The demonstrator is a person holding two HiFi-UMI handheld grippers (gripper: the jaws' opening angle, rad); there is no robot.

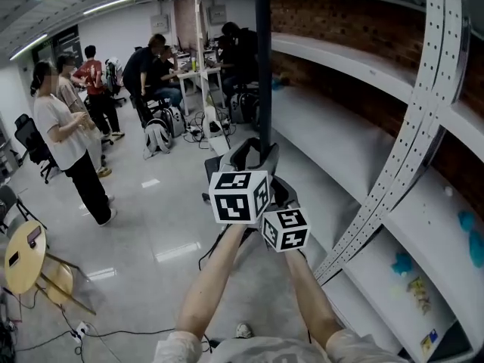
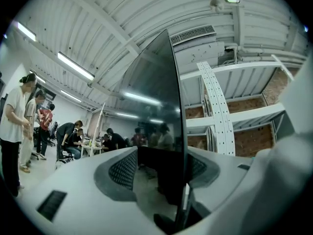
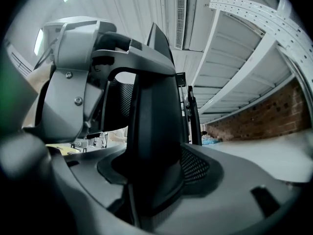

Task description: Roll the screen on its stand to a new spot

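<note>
- Screen (image 1: 262, 66) shows edge-on in the head view, a thin dark line running straight up in front of the person, right beside the white rack (image 1: 363, 127) on the right.
- Left gripper (image 1: 253, 156) is clamped on that edge. Its own view has the glossy panel pinched tight between the jaws.
- Right gripper (image 1: 281, 193) sits just below and beside the left one, nearly touching it. Its jaws are closed down on a dark part of the screen too, I'd guess the back or edge moulding.
- So the grabbing part looks done, with both tools holding on.
- The stand and wheels aren't in any view, so no clue how far it's rolled, if at all. I'd say the actual rolling is what's left.
- Open floor (image 1: 166, 225) lies to the left, with people (image 1: 64, 142) standing well off that way, so watch the path.
</note>
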